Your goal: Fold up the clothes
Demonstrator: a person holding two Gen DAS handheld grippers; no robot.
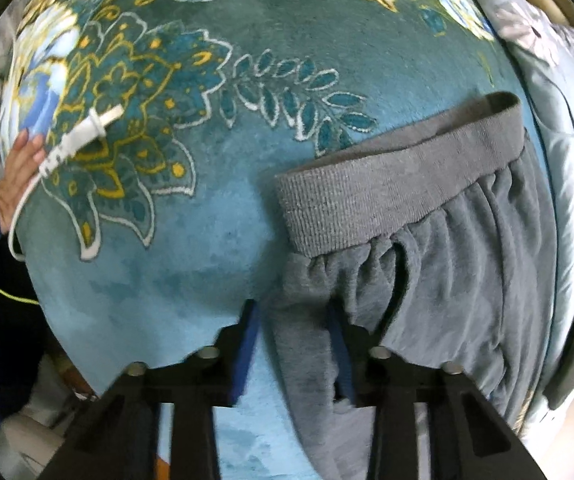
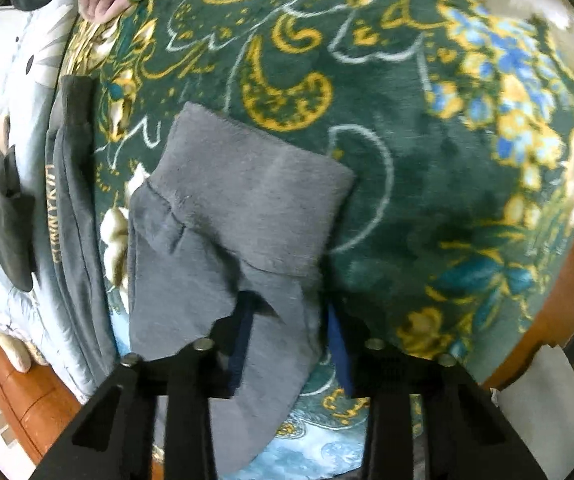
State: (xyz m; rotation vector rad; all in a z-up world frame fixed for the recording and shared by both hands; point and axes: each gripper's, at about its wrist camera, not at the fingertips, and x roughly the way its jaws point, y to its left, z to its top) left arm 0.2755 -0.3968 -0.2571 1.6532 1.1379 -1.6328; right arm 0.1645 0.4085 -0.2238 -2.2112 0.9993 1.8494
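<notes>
The left gripper pinches the grey fleece trousers just below their ribbed waistband, and the right gripper pinches a cuffed leg end; the garment lies on a teal patterned blanket. To fold well, I would lift both ends evenly, keeping the fabric taut and edges aligned.

A teal plush blanket patterned with gold and white flowers is being spread over the bed. Pale floral bedding is being shown along its right edge, and an orange-brown wooden frame is being glimpsed at the right.
</notes>
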